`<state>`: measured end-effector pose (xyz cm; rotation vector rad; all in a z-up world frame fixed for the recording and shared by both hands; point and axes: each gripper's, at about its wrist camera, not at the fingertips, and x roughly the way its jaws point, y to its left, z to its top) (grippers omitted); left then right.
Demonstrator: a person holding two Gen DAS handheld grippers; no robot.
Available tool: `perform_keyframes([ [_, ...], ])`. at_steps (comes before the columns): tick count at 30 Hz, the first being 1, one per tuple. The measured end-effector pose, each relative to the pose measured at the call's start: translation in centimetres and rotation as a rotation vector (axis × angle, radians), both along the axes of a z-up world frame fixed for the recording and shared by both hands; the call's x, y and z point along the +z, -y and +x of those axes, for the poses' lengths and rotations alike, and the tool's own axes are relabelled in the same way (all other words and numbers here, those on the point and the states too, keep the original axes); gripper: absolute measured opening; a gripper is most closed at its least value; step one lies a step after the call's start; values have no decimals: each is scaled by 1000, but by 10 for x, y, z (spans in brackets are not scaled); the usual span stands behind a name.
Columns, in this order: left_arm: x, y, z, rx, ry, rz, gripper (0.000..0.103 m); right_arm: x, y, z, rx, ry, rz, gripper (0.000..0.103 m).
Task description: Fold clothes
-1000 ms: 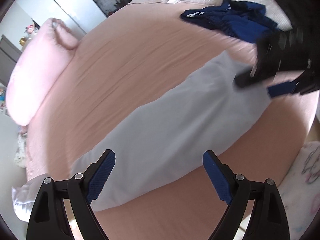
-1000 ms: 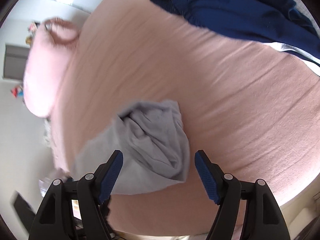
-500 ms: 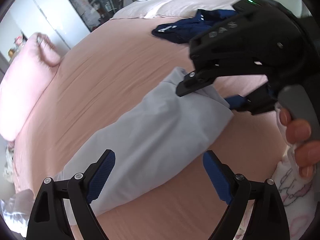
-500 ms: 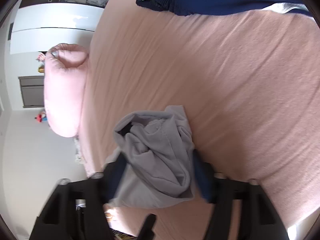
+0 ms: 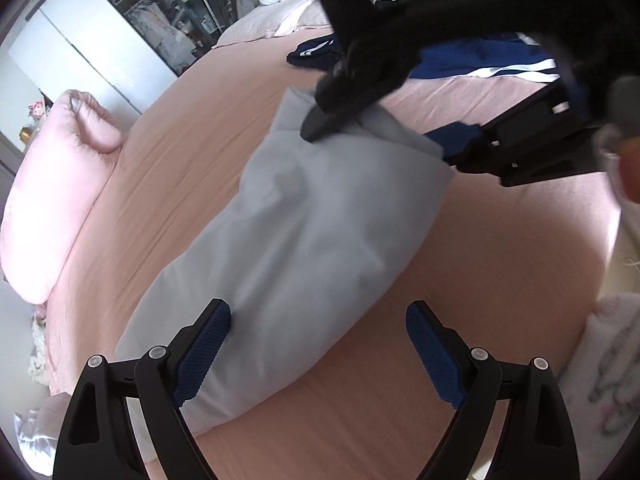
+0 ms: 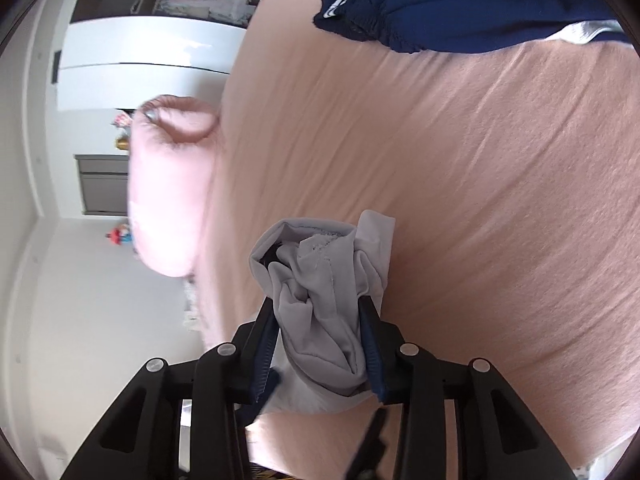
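**Right gripper bites into the grey cloth**

The right gripper [image 6: 320,344] points down at the pink bed [image 6: 480,200], its jaws closing, and both blue pads already squeeze a bunched end of the grey garment [image 5: 304,240]. The rest of the garment lies stretched along the bed toward the left gripper [image 5: 318,352], which hovers tilted down over the near end, fingers spread wide and gripping nothing. In the left view the right gripper is a dark blur, its far finger hidden. Navy clothes [image 6: 460,0] lie beyond, cut off at the edge, and a pink pillow [image 5: 52,200] sits at the left
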<state>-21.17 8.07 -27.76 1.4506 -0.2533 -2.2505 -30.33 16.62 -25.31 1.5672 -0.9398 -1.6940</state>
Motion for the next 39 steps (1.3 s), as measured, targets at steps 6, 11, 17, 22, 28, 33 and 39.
perform_keyframes([
  [6, -3, 2, -3, 3, -65, 16, 89, -2, 2, 2, 0, 18, -2, 38],
  [11, -1, 15, -3, 33, -96, 66, 77, -7, 3, -1, -1, 41, -2, 38],
  [17, 4, 41, -1, 103, -149, 229, 60, -9, 3, 0, -7, 63, -36, 42],
  [22, 10, 62, 6, 166, -207, 373, 60, -7, -2, 8, -36, 85, -72, 68],
  [28, 11, 74, 17, 205, -253, 460, 60, -8, 11, 12, -1, 89, -23, 71],
  [33, 9, 81, 31, 209, -271, 488, 60, -13, 21, 9, -31, 111, -33, 75],
  [39, 6, 81, 29, 187, -281, 469, 60, -8, 38, 8, -6, 77, 1, 76],
])
